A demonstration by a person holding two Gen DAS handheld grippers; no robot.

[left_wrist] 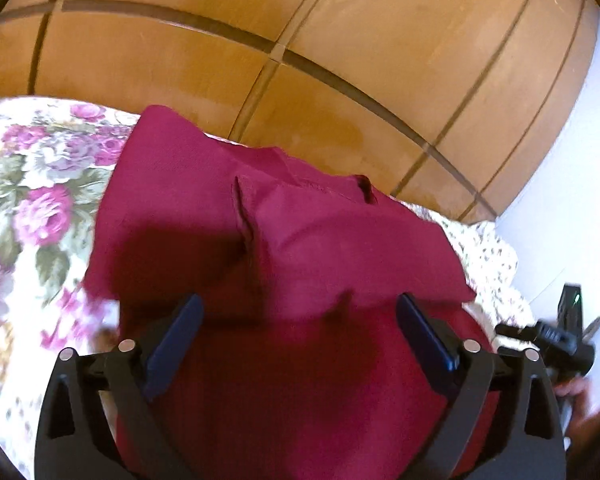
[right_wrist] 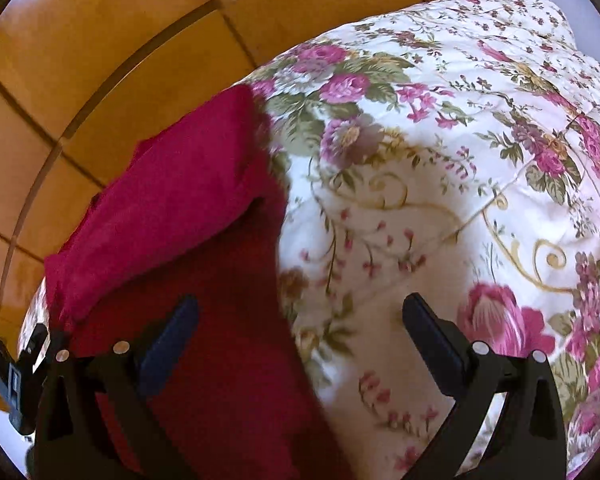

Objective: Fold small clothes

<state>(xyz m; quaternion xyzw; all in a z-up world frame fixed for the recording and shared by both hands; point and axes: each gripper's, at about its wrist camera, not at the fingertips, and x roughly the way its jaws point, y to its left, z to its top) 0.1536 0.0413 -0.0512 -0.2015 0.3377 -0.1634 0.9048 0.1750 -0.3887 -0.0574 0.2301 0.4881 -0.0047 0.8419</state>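
Note:
A dark red garment (left_wrist: pixel 284 248) lies on a floral quilt (left_wrist: pixel 40 200), folded over with a seam and a raised fold across its top. My left gripper (left_wrist: pixel 298 316) is open above its near part, a finger on each side, holding nothing. In the right wrist view the same red garment (right_wrist: pixel 188 232) fills the left side on the quilt (right_wrist: pixel 440 180). My right gripper (right_wrist: pixel 300 320) is open and empty, its left finger over the garment's right edge and its right finger over bare quilt.
A wooden panelled headboard (left_wrist: pixel 340 60) stands behind the bed, also in the right wrist view (right_wrist: pixel 100 60). A white wall (left_wrist: pixel 580 200) is at the right. The other gripper's black body (left_wrist: pixel 556 336) shows at the right edge, and at the lower left in the right wrist view (right_wrist: pixel 16 372).

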